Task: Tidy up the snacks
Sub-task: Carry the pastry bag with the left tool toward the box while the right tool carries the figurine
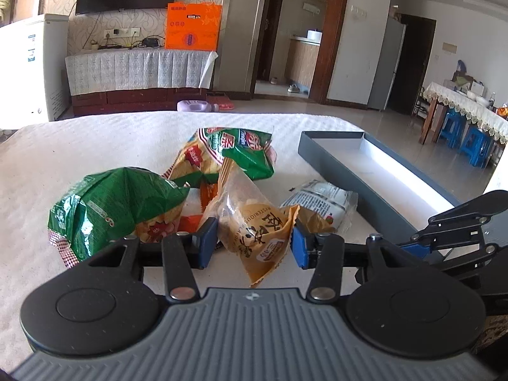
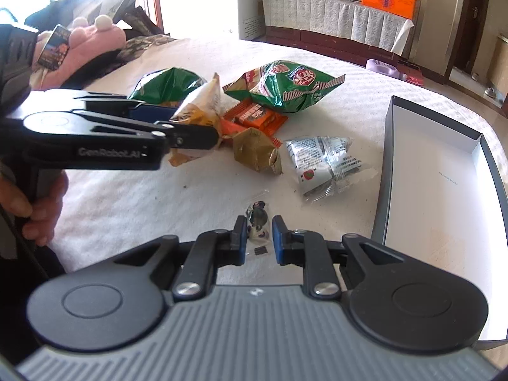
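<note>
My left gripper (image 1: 254, 243) is shut on a tan snack bag (image 1: 250, 222), its blue pads pressing the bag's sides; in the right wrist view it holds that bag (image 2: 200, 104) above the white cloth. Two green chip bags (image 1: 117, 203) (image 1: 235, 152), orange packets (image 2: 254, 116), a gold pouch (image 2: 255, 150) and a silver packet (image 2: 324, 162) lie around. My right gripper (image 2: 259, 235) is narrowly open around a small clear packet (image 2: 258, 222) lying on the cloth. The open grey box (image 2: 444, 174) lies to the right.
The white cloth surface (image 2: 158, 190) ends at a curved far edge. A pink plush toy (image 2: 92, 44) lies at the far left. The box also shows in the left wrist view (image 1: 381, 165), beside the right gripper's arm (image 1: 460, 222).
</note>
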The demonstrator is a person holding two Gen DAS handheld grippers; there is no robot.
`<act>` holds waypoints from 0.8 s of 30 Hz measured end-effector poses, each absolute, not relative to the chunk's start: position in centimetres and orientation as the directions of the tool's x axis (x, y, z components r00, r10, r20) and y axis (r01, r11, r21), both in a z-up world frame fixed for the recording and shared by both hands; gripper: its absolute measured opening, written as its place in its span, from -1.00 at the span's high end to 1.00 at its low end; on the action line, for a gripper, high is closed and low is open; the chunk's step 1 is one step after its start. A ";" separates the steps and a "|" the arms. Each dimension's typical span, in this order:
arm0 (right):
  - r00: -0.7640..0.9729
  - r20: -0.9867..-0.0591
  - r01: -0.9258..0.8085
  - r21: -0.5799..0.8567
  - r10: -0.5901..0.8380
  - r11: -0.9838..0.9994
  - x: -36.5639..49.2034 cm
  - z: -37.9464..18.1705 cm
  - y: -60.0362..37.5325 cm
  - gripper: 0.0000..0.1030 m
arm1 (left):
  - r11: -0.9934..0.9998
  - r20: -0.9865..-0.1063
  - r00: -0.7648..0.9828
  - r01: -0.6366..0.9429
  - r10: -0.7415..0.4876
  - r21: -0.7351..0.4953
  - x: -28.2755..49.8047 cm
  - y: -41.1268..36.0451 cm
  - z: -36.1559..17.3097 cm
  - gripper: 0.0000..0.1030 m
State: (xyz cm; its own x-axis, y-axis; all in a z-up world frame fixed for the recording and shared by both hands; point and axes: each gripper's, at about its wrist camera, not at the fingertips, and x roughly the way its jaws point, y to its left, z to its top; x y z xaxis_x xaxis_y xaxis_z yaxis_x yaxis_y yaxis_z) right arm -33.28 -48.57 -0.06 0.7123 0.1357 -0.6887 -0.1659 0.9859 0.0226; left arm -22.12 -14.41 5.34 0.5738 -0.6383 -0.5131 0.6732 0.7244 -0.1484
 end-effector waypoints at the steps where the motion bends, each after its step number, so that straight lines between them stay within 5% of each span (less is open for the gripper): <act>1: 0.720 -0.680 -0.161 0.031 0.139 0.986 -33.3 0.1 -48.7 0.61 | 0.725 -0.512 0.576 0.673 -0.637 -0.146 -22.1 -14.4 5.4 -0.05; 24: 0.834 -0.531 -0.109 0.106 0.149 0.988 -34.7 3.7 -50.8 0.61 | 0.731 -0.513 0.623 0.682 -0.590 -0.012 -23.5 -19.3 4.9 -0.05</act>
